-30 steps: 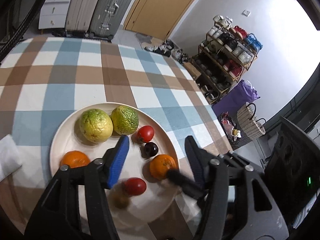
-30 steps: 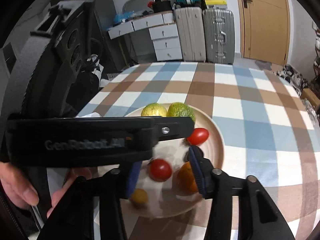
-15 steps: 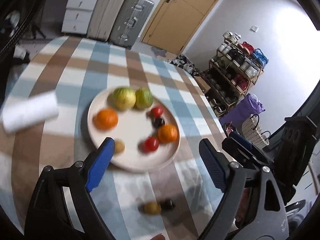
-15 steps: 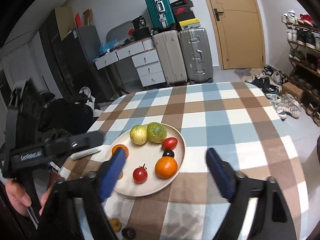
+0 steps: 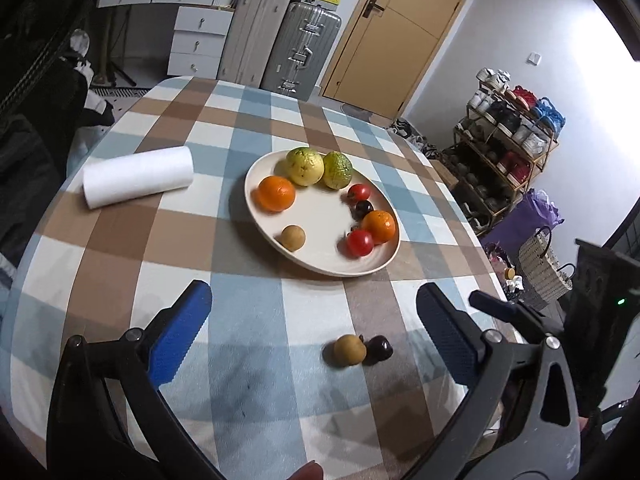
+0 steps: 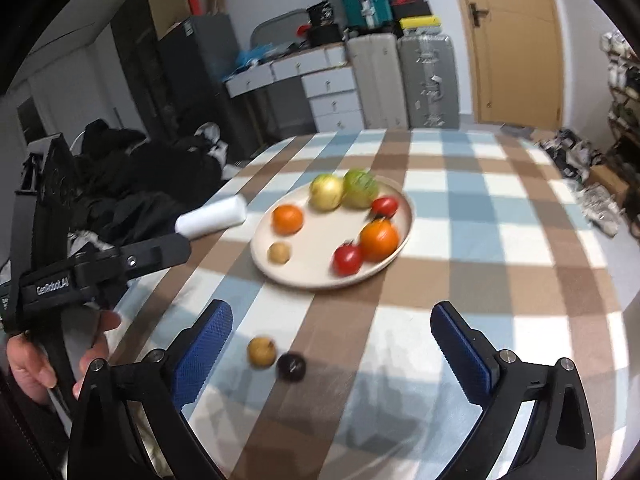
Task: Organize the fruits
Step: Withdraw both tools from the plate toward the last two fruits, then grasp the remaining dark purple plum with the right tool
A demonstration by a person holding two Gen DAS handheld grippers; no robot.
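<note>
Jaws come first: your left gripper (image 5: 312,332) and right gripper (image 6: 332,344) both stand spread wide and are opening, with nothing pinched between the blue pads. A second ago each hung low over the plate, jaws half closed among the fruit; now you have pulled both back toward the near edge of the checked tablecloth (image 5: 240,320).

Just ahead of them, a small tan fruit (image 5: 350,351) and a dark plum-like fruit (image 5: 378,349) lie touching on the cloth, well short of the plate. I judge these are the two pieces left for you to gather.

Farther on, the cream plate (image 5: 256,208) holds two green-yellow citrus at its far rim, two oranges, two tomatoes, a dark fruit and a second tan one. Off to its left lies a white paper roll (image 5: 138,176), clear of the fruit.
</note>
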